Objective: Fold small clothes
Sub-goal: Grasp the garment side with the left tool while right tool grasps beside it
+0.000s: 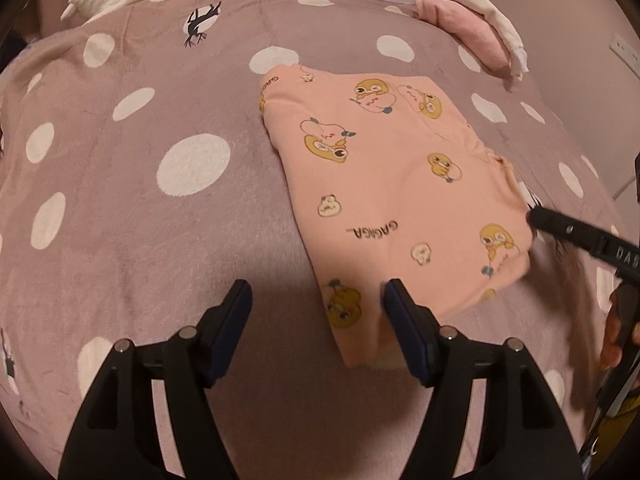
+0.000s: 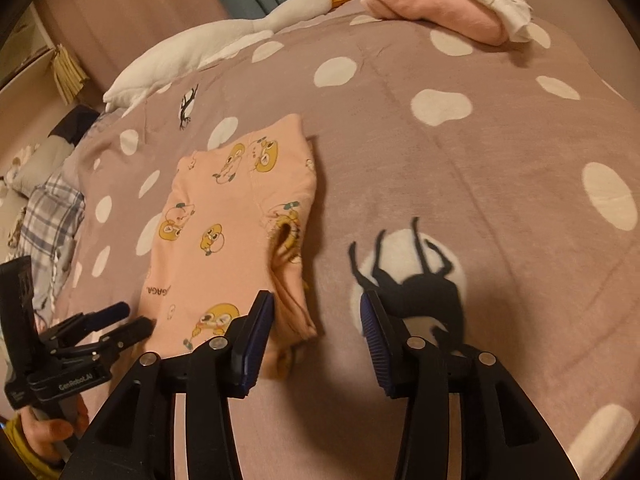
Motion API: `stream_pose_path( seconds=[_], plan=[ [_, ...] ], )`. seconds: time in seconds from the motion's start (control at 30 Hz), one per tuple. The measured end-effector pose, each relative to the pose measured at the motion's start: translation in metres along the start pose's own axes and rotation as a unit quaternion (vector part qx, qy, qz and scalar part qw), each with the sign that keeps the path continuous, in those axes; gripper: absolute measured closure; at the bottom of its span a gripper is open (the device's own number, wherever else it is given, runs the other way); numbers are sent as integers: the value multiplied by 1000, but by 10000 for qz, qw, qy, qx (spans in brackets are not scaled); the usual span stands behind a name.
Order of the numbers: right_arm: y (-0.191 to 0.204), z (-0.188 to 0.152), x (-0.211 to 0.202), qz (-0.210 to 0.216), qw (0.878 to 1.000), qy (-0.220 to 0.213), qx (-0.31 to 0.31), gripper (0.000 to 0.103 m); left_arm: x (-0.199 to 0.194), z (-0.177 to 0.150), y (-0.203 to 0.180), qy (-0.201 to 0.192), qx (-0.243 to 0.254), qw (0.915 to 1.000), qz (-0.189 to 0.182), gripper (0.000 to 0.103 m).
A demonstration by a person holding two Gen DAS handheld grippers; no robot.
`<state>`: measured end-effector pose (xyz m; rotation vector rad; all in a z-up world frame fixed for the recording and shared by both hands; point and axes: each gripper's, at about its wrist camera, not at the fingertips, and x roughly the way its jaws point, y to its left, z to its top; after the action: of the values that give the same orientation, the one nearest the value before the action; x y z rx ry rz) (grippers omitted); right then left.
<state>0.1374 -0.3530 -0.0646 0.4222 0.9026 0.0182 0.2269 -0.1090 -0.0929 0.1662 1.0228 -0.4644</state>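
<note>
Polka-dot blanket bears folded pink garment; no containers.

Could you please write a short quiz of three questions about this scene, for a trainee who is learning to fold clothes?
1. True or false: the left gripper is clamped on the pink printed garment.
2. What lies at the far edge of the bed? A) white goose plush B) a laundry basket C) a shoe
3. Fill in: the garment lies folded on the ____ blanket.

Key
1. False: its jaws stand open and hold nothing; the right gripper is open too.
2. A
3. polka-dot
</note>
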Motion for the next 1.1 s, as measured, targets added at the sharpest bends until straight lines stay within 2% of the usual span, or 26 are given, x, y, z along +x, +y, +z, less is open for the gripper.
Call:
stream_pose_path(
  seconds=[0.1, 0.13, 0.2, 0.27, 0.3, 0.4, 0.47, 0.53, 0.7, 0.9, 1.0, 1.1],
  plan=[
    [-1, 2, -8, 49, 10000, -43, 21, 52, -1, 0, 1, 69, -28, 9999, -75, 31],
    [-1, 2, -11, 194, 9998, -69, 57, 50, -1, 0, 1, 89, -83, 9998, -145, 31],
    [0, 3, -13, 585, 9981, -68, 151, 37, 2, 2, 3, 149, -226, 9991, -322, 28],
    [-2, 6, -8, 943, 9950, -19, 323, 31, 5, 6, 4, 202, -360, 9983, -406, 25],
    [-3, 7, -5, 983, 9943, -4, 404, 30, 6, 7, 4, 220, -422, 9978, -455, 22],
    [-10, 11, 11, 1153, 9907, 190, 701, 30, 14, 12, 10, 381, -762, 9928, -846, 21],
    [-16, 13, 24, 1313, 9862, 361, 937, 30, 23, 15, 18, 520, -1097, 9856, -1173, 20],
    [-20, 15, 31, 1381, 9834, 422, 1101, 30, 26, 18, 22, 512, -1280, 9814, -1335, 19],
    [-25, 19, 39, 1685, 9760, 434, 1309, 30, 29, 27, 22, 396, -1396, 9770, -1561, 14],
    [-19, 30, 51, 1823, 9746, 483, 1210, 30, 36, 37, 22, 273, -1406, 9712, -1904, 13],
    [-14, 33, 57, 1908, 9736, 512, 1142, 30, 40, 42, 23, 280, -1493, 9609, -2313, 13],
    [-10, 37, 64, 1982, 9725, 539, 1095, 30, 45, 45, 25, 273, -1622, 9535, -2525, 13]
  ],
)
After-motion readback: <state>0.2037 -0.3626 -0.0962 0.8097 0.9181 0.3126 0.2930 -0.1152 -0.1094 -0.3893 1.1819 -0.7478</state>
